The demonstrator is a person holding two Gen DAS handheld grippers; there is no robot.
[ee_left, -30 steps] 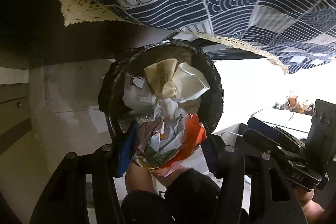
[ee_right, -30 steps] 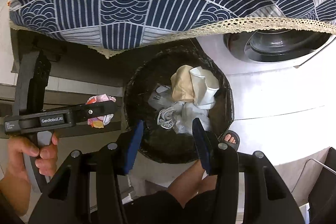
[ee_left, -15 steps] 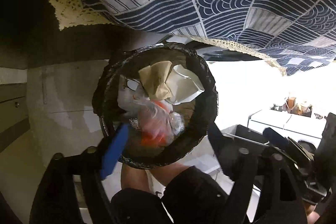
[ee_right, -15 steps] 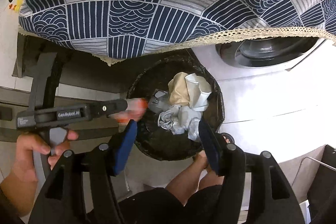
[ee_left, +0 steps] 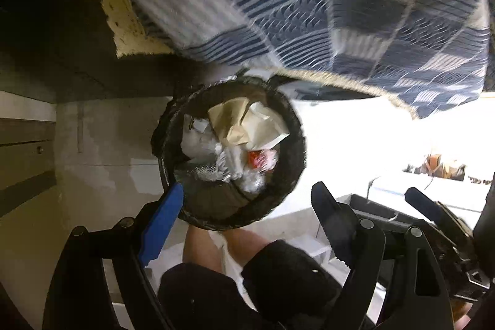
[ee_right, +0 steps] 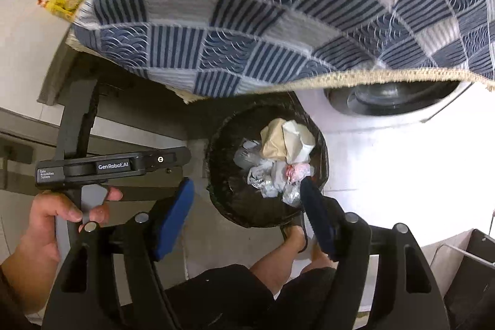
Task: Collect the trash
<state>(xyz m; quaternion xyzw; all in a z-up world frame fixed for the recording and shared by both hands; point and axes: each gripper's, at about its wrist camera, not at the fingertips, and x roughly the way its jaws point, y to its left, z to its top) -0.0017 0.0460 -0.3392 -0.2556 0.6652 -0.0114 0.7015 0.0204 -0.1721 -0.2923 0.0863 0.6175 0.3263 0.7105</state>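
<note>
Red-orange wrapper [ee_left: 259,160] now dropped in bin [ee_left: 290,126], w/ crumpled paper [ee_left: 235,126], maybe foil.

Left gripper [ee_left: 252,206] pointing steeply down, black frame with blue-padded fingers [ee_left: 161,225] spread wide, nothing between them. Right gripper [ee_right: 247,212] also tilted down, jaws opening right now, pads apart with nothing pinched either. Over in the right wrist view, left hand [ee_right: 58,218] wrapped around the black handle of its gripper, fingers curled at the trigger, bare forearm running off the bottom left corner. Bare legs [ee_right: 278,265] and dark shorts [ee_right: 229,299] showing below both grippers, one foot in a dark sandal [ee_right: 295,232] down there too. Right hand itself barely visible at the lower right corner of the left wrist view.
</note>
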